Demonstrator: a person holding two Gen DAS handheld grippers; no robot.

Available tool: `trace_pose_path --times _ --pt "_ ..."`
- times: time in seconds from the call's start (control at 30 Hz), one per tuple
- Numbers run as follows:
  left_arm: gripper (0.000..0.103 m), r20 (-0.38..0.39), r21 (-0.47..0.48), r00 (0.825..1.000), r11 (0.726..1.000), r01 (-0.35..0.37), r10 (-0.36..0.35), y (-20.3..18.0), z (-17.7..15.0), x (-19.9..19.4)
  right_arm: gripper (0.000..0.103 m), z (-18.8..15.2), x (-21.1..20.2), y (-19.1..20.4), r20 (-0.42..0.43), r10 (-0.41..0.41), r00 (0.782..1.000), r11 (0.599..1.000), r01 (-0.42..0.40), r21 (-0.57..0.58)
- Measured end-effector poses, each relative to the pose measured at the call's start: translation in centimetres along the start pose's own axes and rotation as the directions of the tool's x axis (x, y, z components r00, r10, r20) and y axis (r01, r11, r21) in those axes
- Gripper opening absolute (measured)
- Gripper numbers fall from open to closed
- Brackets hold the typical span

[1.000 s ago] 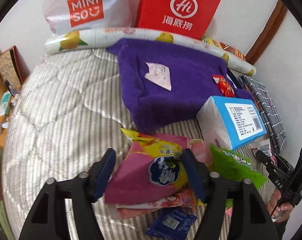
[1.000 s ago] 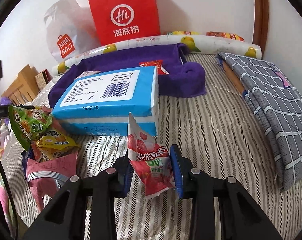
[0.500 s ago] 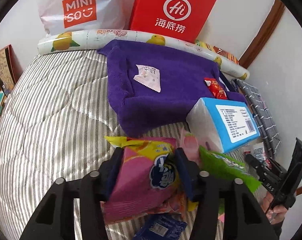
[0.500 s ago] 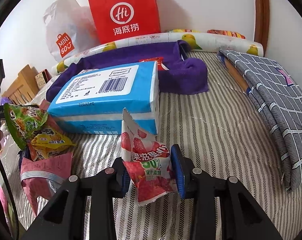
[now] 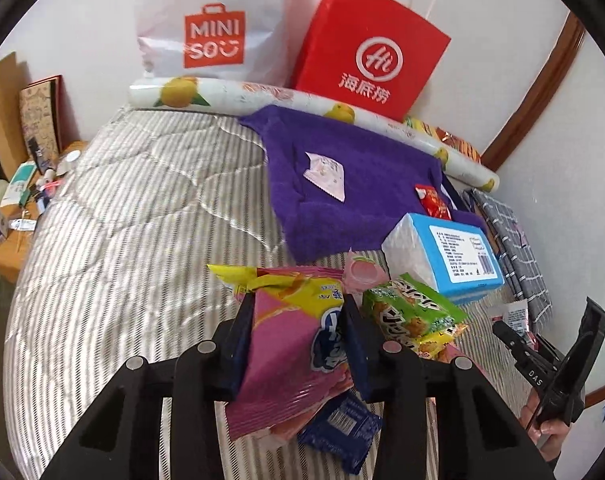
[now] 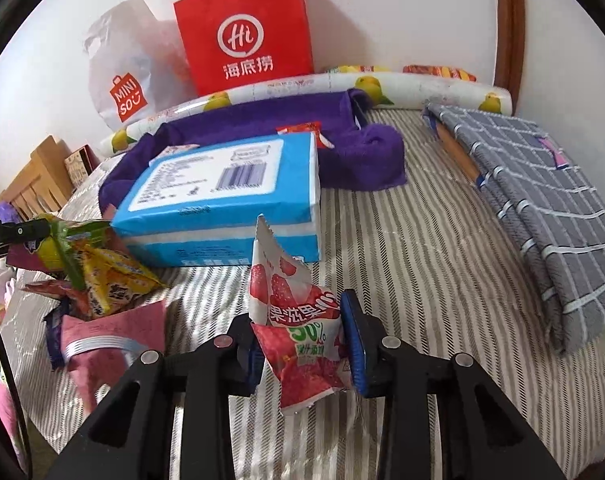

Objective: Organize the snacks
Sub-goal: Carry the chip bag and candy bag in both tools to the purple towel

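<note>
My left gripper points down at a heap of snacks on the striped bed. Its jaws are closing, and both pads press the sides of a pink and yellow snack bag, which stands up out of the heap. A green bag and a small dark blue packet lie beside and under it. My right gripper is shut on a red strawberry pouch, held just above the bed in front of a blue tissue pack.
A purple towel at the back carries a white packet and a red packet. A red paper bag, a white Miniso bag and a lemon-print roll line the wall. A grey checked cloth lies at right.
The left jaws have drawn in from wide apart onto the pink snack bag, and the bag has come up from the heap. The right gripper has kept hold of the strawberry pouch.
</note>
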State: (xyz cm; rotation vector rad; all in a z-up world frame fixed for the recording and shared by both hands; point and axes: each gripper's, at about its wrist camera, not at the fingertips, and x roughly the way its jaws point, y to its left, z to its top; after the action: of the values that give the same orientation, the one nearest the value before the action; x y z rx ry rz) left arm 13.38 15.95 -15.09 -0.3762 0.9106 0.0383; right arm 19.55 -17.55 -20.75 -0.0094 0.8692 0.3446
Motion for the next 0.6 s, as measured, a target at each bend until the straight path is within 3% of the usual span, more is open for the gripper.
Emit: trace_pose_path --times 0.13,0.6 --pt "0.038 0.018 -0.004 1.0 1.0 -0.017 0.017 0.2 -0.6 -1.1 0.034 0.1 -1.8 0.4 0.023 0.001 1.0 1.0 -0.001 0.008" --pt "0.038 0.088 0.006 0.995 0.998 0.055 -0.056 -1.3 -2.3 -5.5 0.033 -0.2 -5.3 0.0 0.033 -0.045 0.998 0.998 0.044 0.048"
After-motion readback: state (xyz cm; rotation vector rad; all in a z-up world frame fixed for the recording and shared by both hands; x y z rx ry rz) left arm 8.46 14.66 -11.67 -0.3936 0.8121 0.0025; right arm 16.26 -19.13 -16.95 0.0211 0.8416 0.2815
